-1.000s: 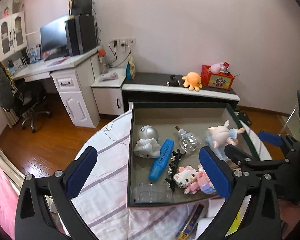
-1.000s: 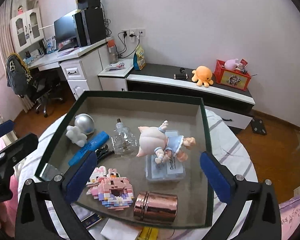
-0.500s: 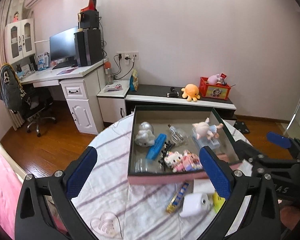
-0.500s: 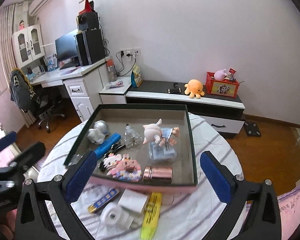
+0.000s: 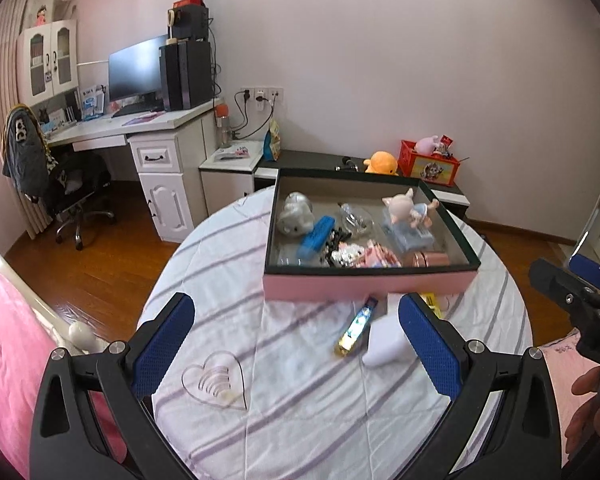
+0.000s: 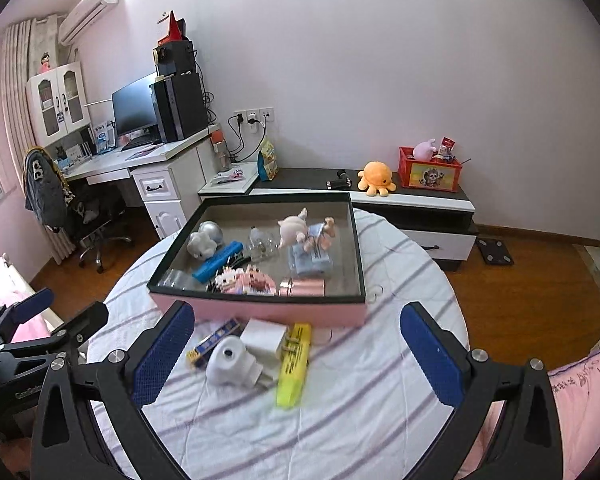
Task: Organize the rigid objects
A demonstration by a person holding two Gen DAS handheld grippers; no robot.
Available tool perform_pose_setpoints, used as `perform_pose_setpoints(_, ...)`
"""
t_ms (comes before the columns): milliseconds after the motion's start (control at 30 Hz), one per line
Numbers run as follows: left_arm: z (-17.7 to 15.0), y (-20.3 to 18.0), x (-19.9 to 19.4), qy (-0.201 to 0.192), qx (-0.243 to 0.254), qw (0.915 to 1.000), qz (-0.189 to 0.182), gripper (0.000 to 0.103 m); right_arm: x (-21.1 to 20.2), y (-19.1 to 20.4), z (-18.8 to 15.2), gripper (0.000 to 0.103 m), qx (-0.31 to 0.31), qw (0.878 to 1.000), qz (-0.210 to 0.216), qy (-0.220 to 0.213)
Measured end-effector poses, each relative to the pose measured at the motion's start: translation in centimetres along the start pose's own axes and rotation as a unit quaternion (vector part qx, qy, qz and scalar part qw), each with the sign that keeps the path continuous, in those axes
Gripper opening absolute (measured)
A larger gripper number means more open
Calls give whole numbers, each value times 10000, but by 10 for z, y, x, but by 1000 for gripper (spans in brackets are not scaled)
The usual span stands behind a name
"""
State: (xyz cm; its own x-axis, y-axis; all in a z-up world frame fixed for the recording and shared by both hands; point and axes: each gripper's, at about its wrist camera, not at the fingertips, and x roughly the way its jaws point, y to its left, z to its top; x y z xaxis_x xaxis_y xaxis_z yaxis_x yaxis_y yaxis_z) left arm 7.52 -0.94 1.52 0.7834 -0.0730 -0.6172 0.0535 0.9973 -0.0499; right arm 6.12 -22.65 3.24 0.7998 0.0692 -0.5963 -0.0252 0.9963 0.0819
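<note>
Both grippers, left gripper [image 5: 296, 340] and right gripper [image 6: 296, 354], have pulled back from the pink box [image 6: 260, 314], jaws wide and empty, probably to survey the loose yellow highlighter [image 6: 294, 364] and white camera [image 6: 230, 364].

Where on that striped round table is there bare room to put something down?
Bare cloth lies right of the yellow highlighter, toward the table's near edge, and between the clear heart-shaped dish and the pink box. It is crowded inside the box and around the white toy camera before it.

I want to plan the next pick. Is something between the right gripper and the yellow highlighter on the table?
Nothing visible blocks it. The right gripper is open above the yellow highlighter; the white charger lies touching its left side.
</note>
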Motion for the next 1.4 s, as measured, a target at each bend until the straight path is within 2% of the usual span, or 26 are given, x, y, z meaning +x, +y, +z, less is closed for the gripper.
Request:
perform_pose_setpoints(233, -16, -3, -1, 145, -34, 9999, -71, 103, 0, -9, -15, 103, 126, 9998, -37, 127)
perform_pose_setpoints(700, -16, -6, -2, 155, 2, 9999, -56, 103, 4, 0, -20, 103, 48, 9998, 46, 162)
perform_pose_setpoints(1000, -18, -7, 12, 314, 46, 9995, -45, 103, 19, -16, -29, 103, 168, 9993, -38, 343)
perform_pose_setpoints(1167, -26, -8, 28, 467, 134, 9988, -18, 103, 37, -25, -42, 103, 141, 9981, -119, 584)
perform_pose_setpoints(1400, -39, -15, 58, 800, 209, 9963, -233, 103, 80, -29, -62, 103, 33, 9935, -100, 1134)
